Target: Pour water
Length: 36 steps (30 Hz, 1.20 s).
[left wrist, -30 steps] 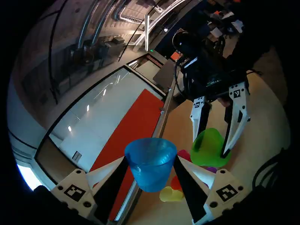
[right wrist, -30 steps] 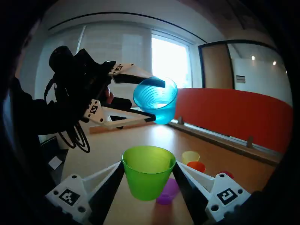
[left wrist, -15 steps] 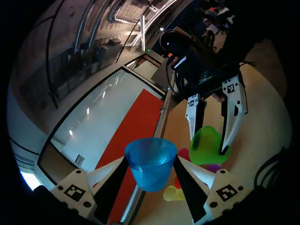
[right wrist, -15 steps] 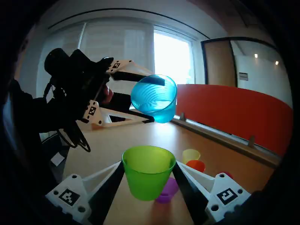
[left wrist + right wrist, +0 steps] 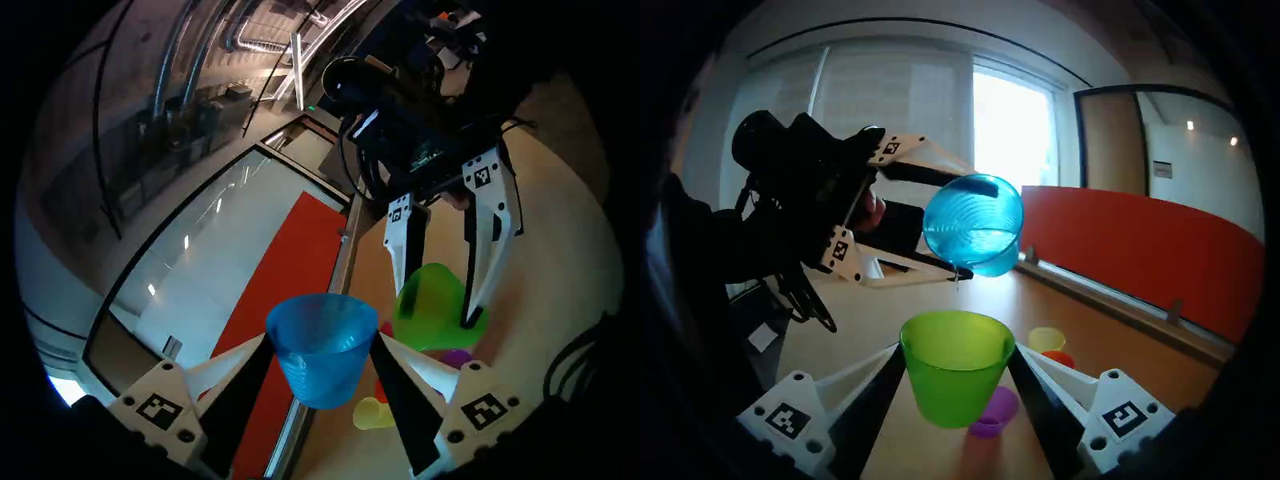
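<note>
**Pour only just starting**

Over the surface [image 5: 880, 316] we see the left hand-held gripper [image 5: 971, 232] closed on the blue cup [image 5: 972, 218]. The cup is tipped above the green cup [image 5: 956, 382], which the right hand-held gripper [image 5: 958, 350] clamps upright. A thin thread of water [image 5: 957, 282] leaves the blue lip; we judge most of the water remains to pour.

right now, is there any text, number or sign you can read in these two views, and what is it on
No readable words or numbers anywhere.
The black-and-white square markers on the white gripper fingers: patterns, not text.
The small white wall plaque: too small to read.
On the translucent blue plastic cup and the green plastic cup: no print shows.
</note>
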{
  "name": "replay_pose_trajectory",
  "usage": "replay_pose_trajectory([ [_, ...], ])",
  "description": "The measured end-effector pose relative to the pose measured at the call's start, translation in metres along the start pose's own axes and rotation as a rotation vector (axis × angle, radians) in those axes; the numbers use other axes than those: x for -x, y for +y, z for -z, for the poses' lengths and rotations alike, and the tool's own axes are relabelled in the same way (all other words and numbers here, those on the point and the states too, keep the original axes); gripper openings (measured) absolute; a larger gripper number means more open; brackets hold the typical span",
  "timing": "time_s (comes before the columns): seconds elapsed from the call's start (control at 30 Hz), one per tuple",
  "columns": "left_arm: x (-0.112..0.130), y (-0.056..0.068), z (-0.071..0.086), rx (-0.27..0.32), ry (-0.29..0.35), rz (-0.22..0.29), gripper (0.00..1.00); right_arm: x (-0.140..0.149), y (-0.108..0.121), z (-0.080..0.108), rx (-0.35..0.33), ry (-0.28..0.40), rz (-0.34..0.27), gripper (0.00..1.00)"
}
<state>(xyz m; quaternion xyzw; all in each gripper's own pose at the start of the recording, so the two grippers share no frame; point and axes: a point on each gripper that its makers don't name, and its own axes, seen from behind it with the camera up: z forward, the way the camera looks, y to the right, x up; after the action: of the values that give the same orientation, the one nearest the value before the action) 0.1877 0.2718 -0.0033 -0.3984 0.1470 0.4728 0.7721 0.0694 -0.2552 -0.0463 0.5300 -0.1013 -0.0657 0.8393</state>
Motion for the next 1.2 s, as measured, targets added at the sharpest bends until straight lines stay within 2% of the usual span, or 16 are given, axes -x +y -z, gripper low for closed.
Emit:
replay_pose_trajectory([
  [1.0, -0.014, 0.002, -0.007, 0.009, -0.001, -0.099, 0.84, -0.004, 0.003, 0.003, 0.002, 0.020, 0.011, 0.91],
  [1.2, -0.015, 0.001, -0.006, 0.010, 0.003, -0.103, 0.84, -0.004, 0.003, 0.003, 0.004, 0.020, 0.014, 0.91],
])
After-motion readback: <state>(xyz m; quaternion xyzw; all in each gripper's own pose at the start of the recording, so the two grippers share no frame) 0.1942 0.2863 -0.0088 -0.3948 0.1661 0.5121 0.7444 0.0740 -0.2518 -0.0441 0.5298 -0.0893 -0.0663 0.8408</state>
